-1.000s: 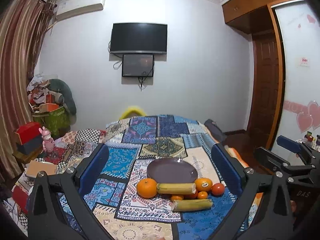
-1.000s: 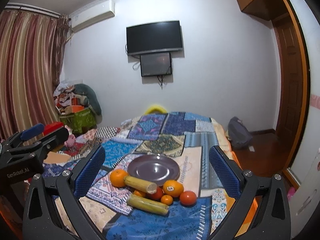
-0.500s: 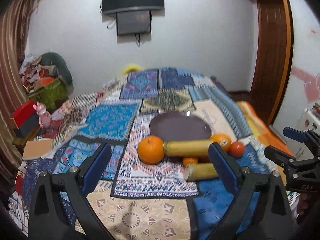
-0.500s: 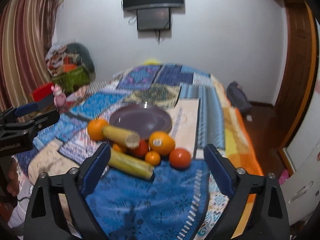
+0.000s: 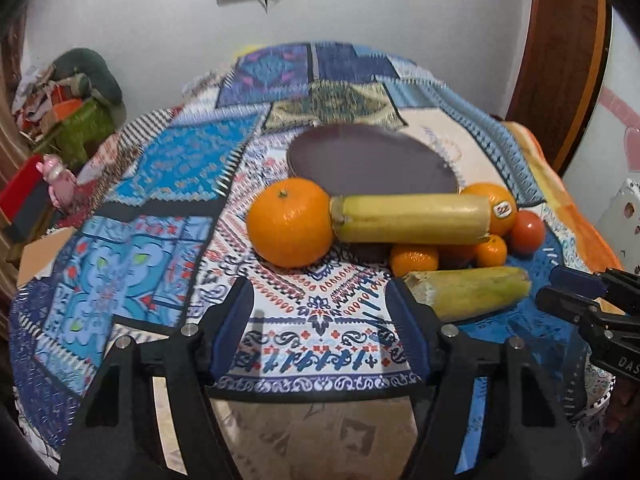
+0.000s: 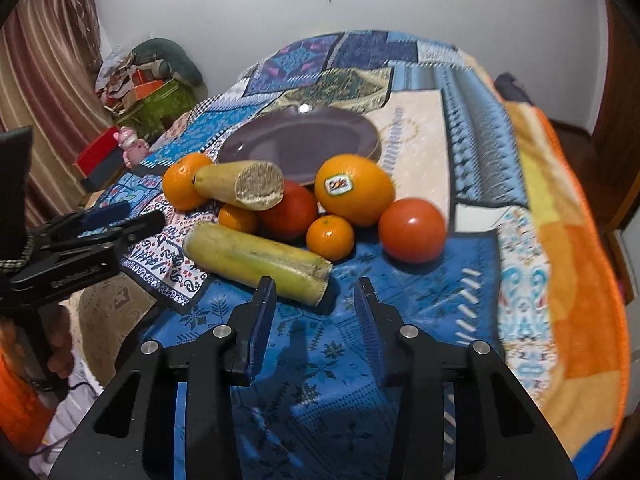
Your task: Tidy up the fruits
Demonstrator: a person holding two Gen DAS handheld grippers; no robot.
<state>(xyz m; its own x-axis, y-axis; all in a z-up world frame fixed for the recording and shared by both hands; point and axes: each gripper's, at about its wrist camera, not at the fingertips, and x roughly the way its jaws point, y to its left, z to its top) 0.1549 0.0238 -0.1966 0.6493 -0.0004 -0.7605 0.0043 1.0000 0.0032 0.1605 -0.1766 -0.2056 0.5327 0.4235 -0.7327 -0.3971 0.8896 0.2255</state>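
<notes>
A dark purple plate (image 5: 368,160) (image 6: 300,140) lies on the patchwork blanket. In front of it sits a heap of fruit: a big orange (image 5: 290,222), a stickered orange (image 6: 354,188), two tomatoes (image 6: 412,230) (image 6: 288,210), small mandarins (image 6: 330,238) and two yellow cane pieces (image 5: 412,218) (image 6: 256,258). My left gripper (image 5: 318,286) hovers just short of the big orange, its jaws closing on nothing. My right gripper (image 6: 315,282) hangs before the nearer cane piece's cut end, jaws closing, with nothing between them.
The blanket (image 5: 160,184) covers a bed whose orange edge (image 6: 580,260) falls off to the right. A pink toy (image 5: 60,182), a red box and a clutter pile (image 6: 152,80) stand on the left. A wooden door (image 5: 560,60) is at the far right.
Both grippers have sunk toward the bed and tipped downward, so the fruit looms larger. Both pairs of jaws have narrowed, the right pair far more.
</notes>
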